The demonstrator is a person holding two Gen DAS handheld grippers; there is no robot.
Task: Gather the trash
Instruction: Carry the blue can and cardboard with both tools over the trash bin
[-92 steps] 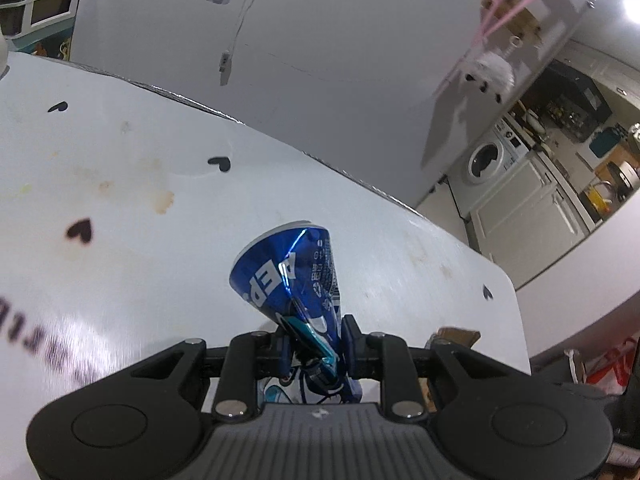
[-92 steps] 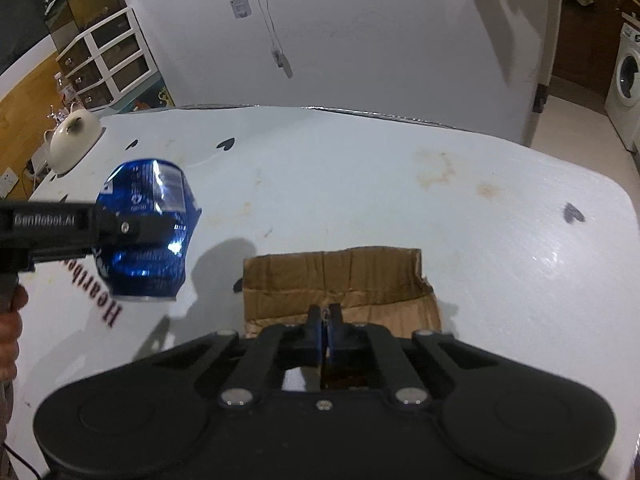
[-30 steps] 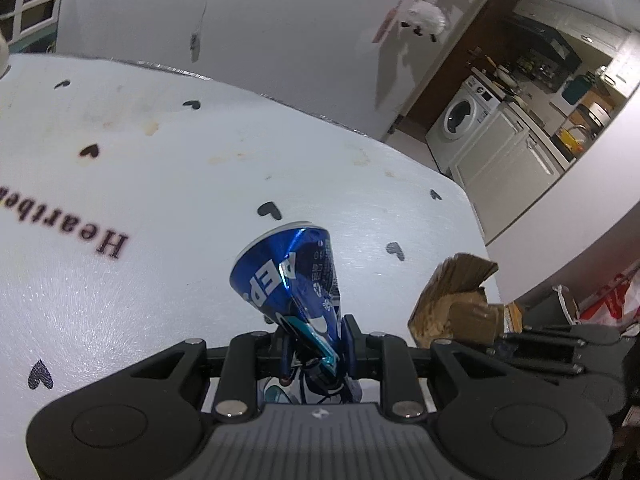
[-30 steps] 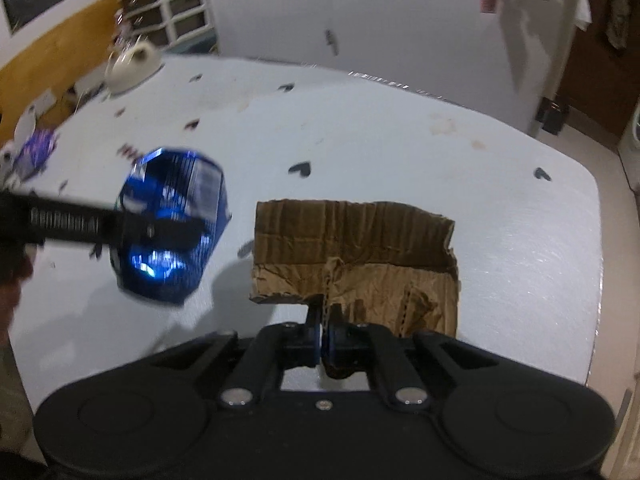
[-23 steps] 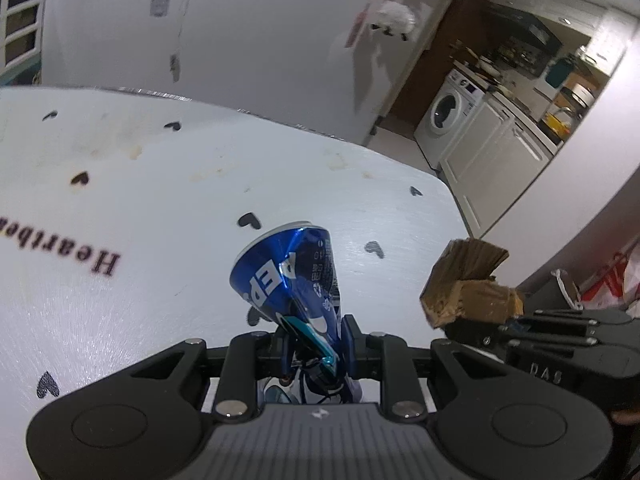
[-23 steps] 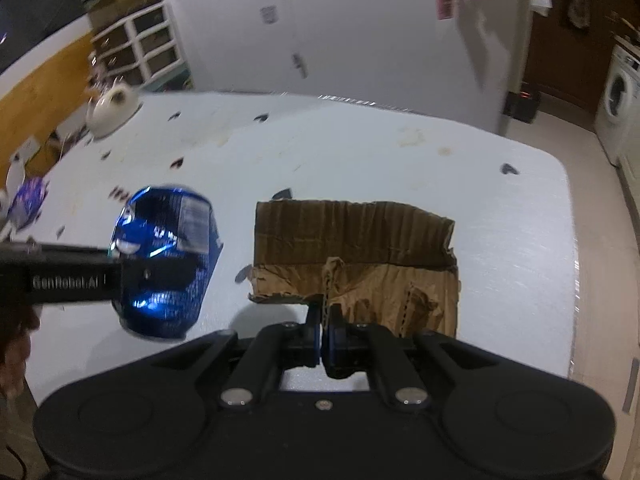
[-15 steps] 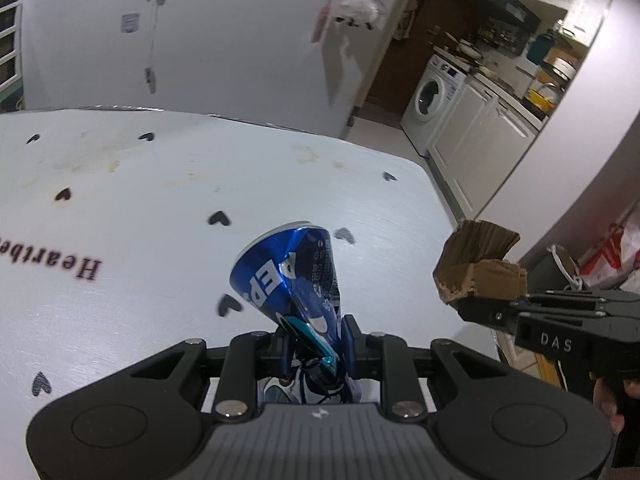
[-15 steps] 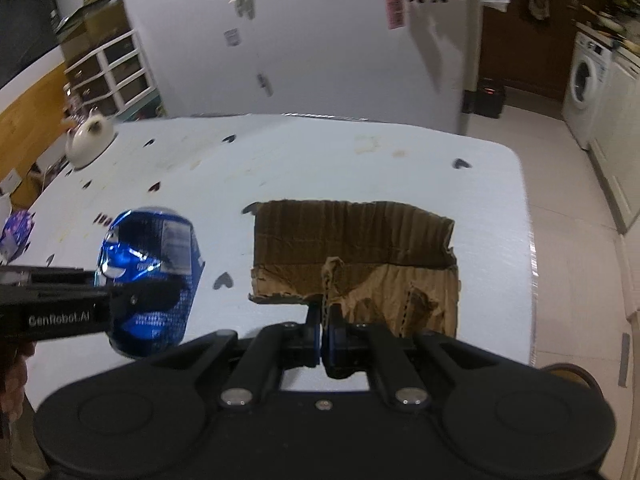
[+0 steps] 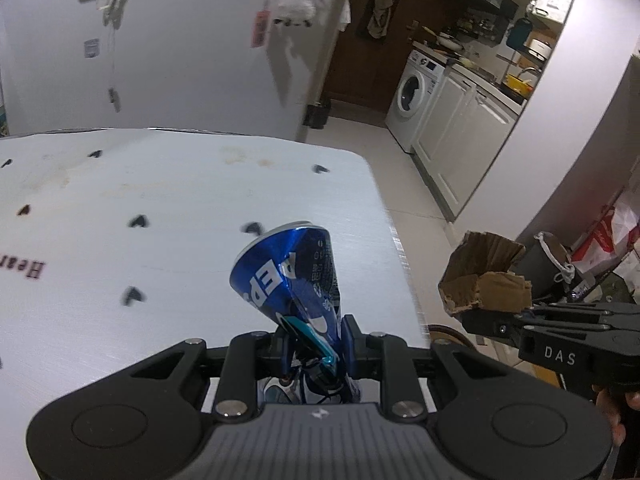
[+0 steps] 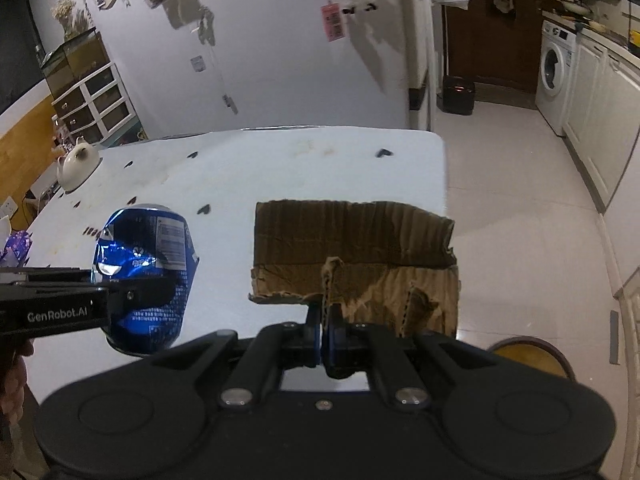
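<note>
A crushed blue aluminium drink can (image 9: 292,276) sits clamped at its flattened lower end in the left claw (image 9: 316,344), its long axis running forward and up from the claw, its wide round end leading, above the white heart-printed worktop (image 9: 160,208). The right claw (image 10: 325,330) is closed tight on the near edge of a torn brown corrugated cardboard piece (image 10: 356,256), which spreads flat ahead of the claw over the worktop's right edge and pale tiled floor (image 10: 520,200)

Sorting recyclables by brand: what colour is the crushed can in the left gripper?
Shiny blue with white lettering: the can, clearest in the left wrist view.
</note>
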